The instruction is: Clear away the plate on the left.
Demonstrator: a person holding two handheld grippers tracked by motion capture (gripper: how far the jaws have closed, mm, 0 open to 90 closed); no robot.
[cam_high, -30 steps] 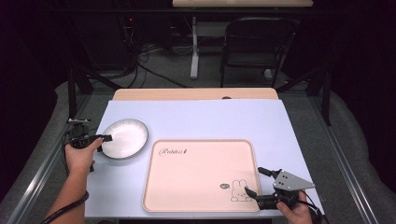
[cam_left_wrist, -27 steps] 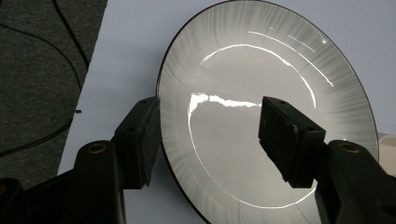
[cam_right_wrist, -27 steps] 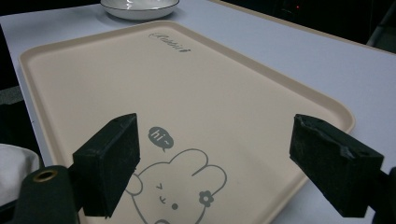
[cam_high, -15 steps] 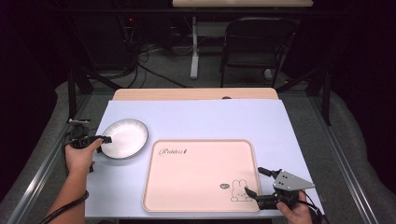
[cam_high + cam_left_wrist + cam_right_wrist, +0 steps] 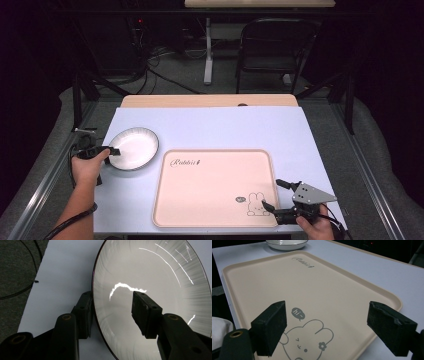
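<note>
One round white ceramic plate with a thin dark rim (image 5: 132, 147) lies flat on the pale blue table cover (image 5: 215, 125), toward its left edge, just beside the upper left corner of the tray. One rectangular beige plastic tray with a printed rabbit drawing (image 5: 215, 187) lies on the same cover, near the front edge and right of the plate.

Two handheld grippers are present. The left gripper (image 5: 112, 310) stands at the plate's left rim: in the left gripper view one jaw is outside the rim, against or just beside its edge, and the other is over the plate's inner surface, well apart from the first. Its jaws have just been closing, with the plate's rim between them; the pads are not yet pressed on it from both sides, so the plate is not held.

The right gripper (image 5: 332, 327) hovers at the tray's front right corner, above the rabbit drawing. Its jaws stand wide apart with nothing between them but the tray surface below.

One dark folding chair (image 5: 277, 50) stands beyond the table.
</note>
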